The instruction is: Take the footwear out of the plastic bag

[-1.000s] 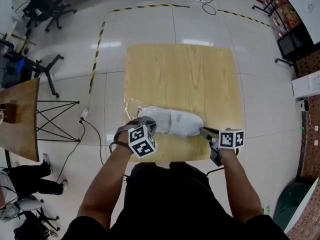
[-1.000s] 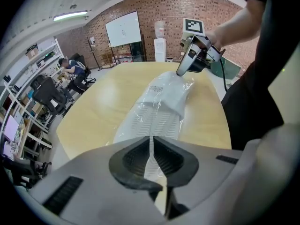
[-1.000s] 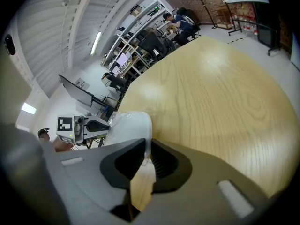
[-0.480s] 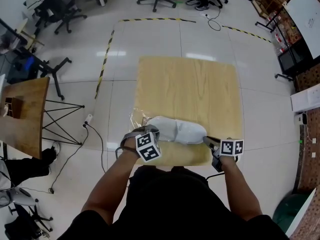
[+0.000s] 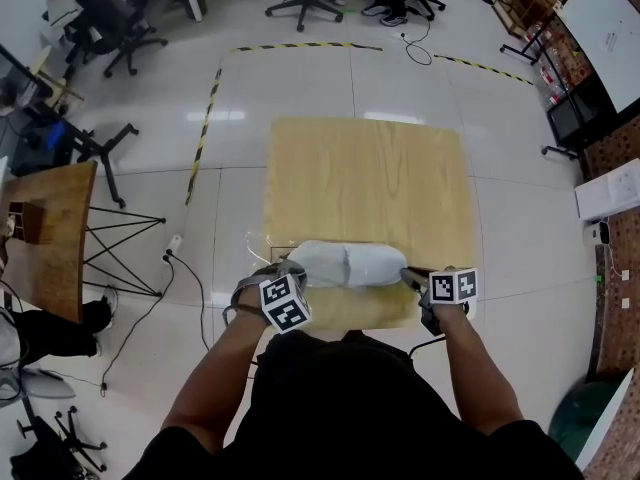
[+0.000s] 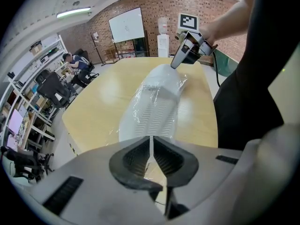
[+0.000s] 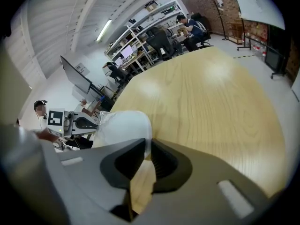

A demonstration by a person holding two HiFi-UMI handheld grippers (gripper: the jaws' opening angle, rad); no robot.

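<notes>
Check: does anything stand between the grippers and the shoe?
Only the clear plastic bag, wrapped around the white shoe. The left gripper pinches its film at one end, the right gripper at the other. Nothing else on the table intervenes.

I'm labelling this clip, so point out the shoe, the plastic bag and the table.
shoe (image 5: 350, 265): head view, its middle.
plastic bag (image 6: 182, 82): left gripper view, crinkled film.
table (image 5: 370, 168): head view, bare top.

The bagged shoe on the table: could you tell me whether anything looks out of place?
Nothing looks damaged or spilled; the white shoe lies wrapped in its crinkled plastic bag close to the table's near edge.
</notes>
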